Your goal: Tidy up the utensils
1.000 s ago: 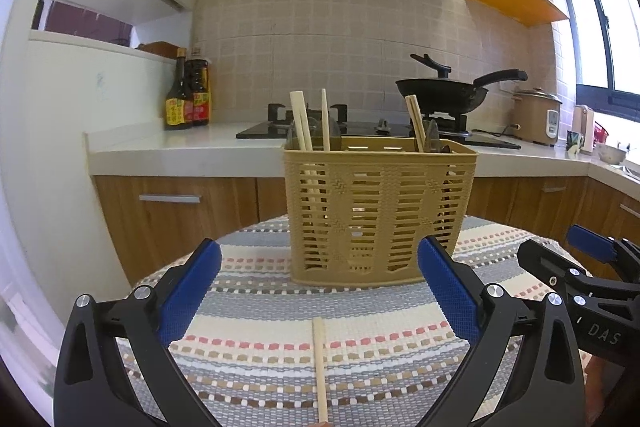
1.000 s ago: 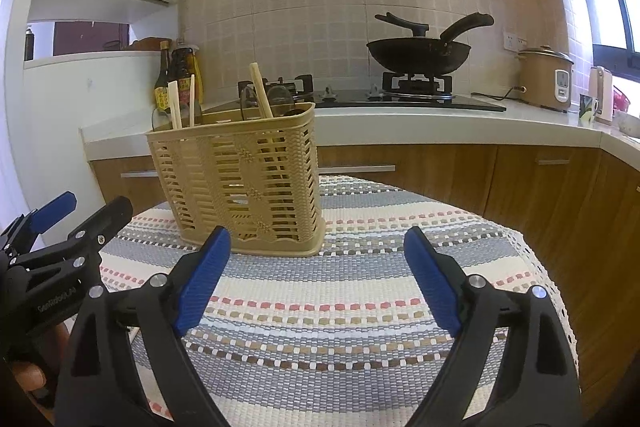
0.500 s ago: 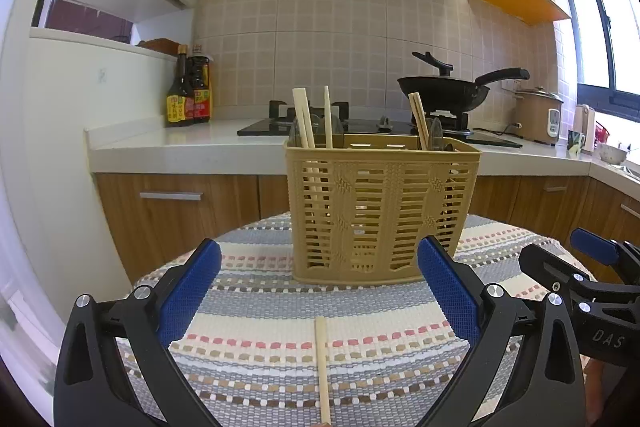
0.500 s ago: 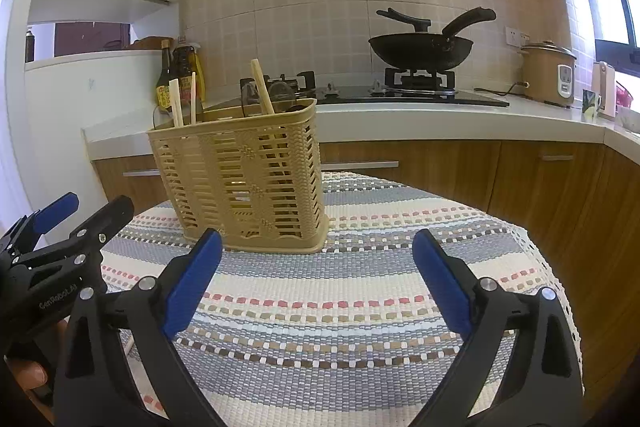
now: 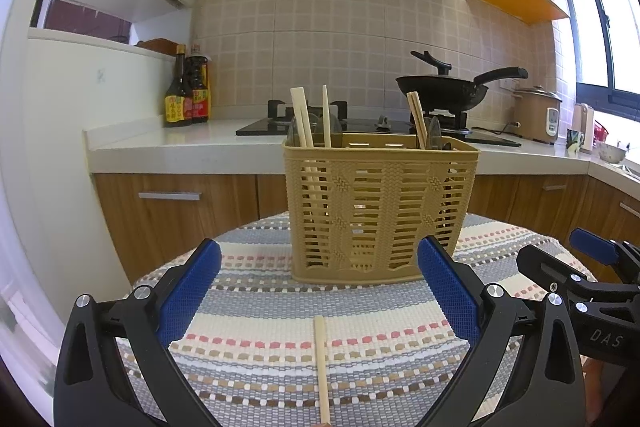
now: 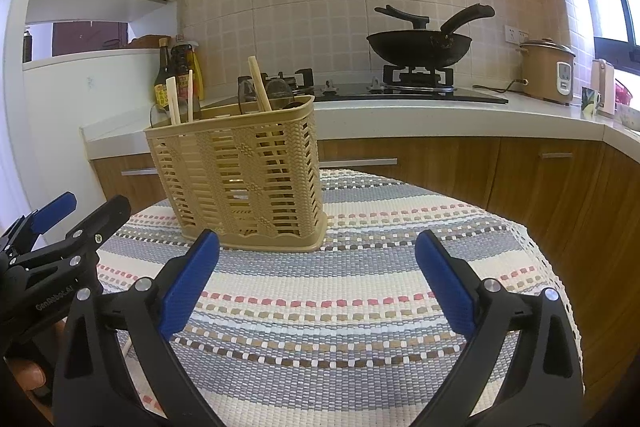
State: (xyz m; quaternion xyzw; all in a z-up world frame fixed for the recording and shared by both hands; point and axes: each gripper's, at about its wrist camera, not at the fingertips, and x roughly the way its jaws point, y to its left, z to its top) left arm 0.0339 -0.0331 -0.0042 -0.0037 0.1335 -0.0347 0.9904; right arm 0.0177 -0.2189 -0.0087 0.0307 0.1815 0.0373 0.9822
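The right claw [image 6: 316, 283] has spread a little wider than it stood a second ago, and its jaws now gape fully with only striped cloth between them. It holds nothing, so whatever it last handled seems already stowed. The left claw [image 5: 320, 291] also stands wide and empty. Between its jaws, at the bottom centre of the left view, one loose chopstick [image 5: 322, 367] lies flat on the cloth-covered surface [image 5: 256, 307], pointing toward the basket. By my reckoning it is the last piece left to put away.

The tan slatted basket [image 5: 380, 211] stands upright at the middle of the frame, just beyond the claws. Pale chopsticks [image 5: 302, 117] rise from its left side and another pair from its right. Darker rounded shapes beside them may be spoons, though the slats obscure them.
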